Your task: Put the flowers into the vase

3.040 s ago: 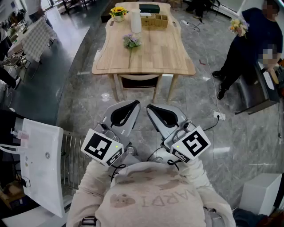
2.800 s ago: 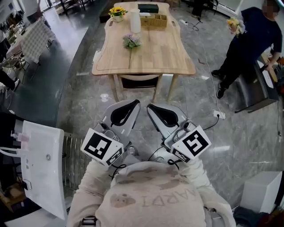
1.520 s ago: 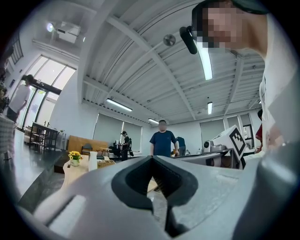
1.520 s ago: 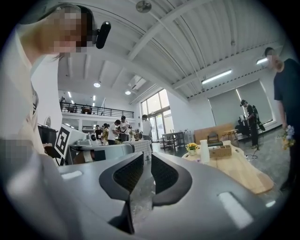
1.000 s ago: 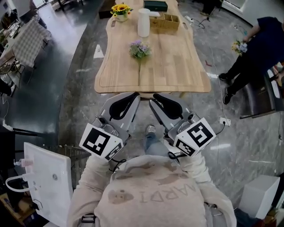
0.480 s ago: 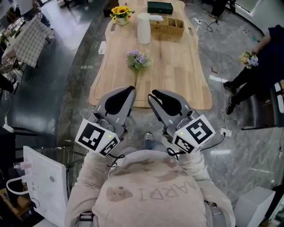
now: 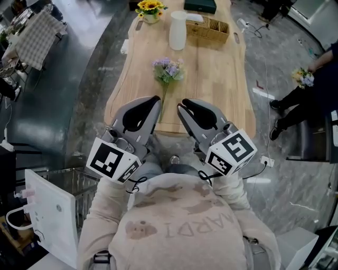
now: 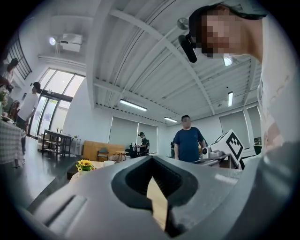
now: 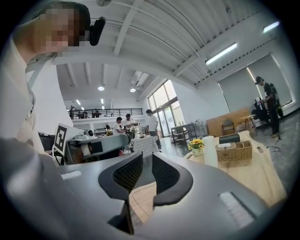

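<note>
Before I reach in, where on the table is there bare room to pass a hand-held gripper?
Free: the right half of the light wooden table, between the purple flower bunch and the right edge; also the strip left of the bunch. Crowded: the far end, with the white cylindrical vase, woven basket and yellow sunflower pot.

flowers (image 7: 168, 69): on table (image 7: 214, 89), near middle | vase (image 7: 178, 30): on table, far part, centre | basket (image 7: 210, 29): on table, far right | sunflower pot (image 7: 150, 8): on table, far left corner

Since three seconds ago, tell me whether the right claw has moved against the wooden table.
Yes. The right claw has advanced from over the floor to the wooden table's near edge.
</note>
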`<action>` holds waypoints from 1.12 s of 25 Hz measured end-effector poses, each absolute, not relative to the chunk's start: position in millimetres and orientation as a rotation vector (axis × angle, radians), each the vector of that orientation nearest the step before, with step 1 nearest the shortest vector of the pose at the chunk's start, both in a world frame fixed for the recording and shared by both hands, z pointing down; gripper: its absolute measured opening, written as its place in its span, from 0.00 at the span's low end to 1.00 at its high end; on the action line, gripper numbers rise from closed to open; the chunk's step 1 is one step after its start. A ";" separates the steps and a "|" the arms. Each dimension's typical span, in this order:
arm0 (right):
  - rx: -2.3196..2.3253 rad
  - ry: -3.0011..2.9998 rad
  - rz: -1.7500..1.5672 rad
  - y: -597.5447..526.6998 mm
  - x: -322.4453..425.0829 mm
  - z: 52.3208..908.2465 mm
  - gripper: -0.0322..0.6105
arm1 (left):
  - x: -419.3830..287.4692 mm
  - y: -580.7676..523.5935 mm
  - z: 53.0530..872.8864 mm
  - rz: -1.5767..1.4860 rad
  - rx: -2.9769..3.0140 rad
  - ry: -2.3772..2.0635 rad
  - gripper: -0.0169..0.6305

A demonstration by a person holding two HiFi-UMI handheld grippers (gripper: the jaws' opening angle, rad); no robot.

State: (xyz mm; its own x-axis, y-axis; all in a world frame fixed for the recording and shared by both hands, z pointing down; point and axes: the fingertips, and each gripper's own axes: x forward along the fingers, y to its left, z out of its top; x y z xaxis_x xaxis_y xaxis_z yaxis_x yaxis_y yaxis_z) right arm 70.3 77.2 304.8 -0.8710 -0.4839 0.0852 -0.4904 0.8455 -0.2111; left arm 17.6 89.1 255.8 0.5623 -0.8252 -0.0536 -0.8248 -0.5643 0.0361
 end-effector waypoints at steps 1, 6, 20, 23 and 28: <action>0.802 -2.978 0.368 71.5 68.4 308.2 0.19 | 15.0 84.1 256.9 -0.100 2.772 -1.457 0.03; 0.896 -2.888 0.468 37.3 62.7 329.7 0.20 | 5.8 54.5 260.9 -0.095 2.798 -1.399 0.03; 1.127 -2.558 0.683 -46.6 10.3 414.0 0.21 | -56.3 -39.2 287.7 -0.072 2.828 -1.102 0.03; 1.169 -2.481 0.739 -61.9 4.2 438.0 0.22 | -66.2 -59.5 297.8 -0.064 2.834 -1.040 0.03; 1.221 -2.334 0.834 -73.8 0.4 480.9 0.23 | -72.7 -83.5 315.9 -0.052 2.839 -0.916 0.03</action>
State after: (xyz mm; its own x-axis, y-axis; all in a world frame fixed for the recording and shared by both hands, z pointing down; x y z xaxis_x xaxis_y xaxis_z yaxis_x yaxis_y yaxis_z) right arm 0.4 -73.8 480.9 -0.5522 -0.6086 0.5698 -0.8318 0.4476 -0.3282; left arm -72.7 -83.5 315.9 0.8121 -0.5833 0.0154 -0.5779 -0.8003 0.1600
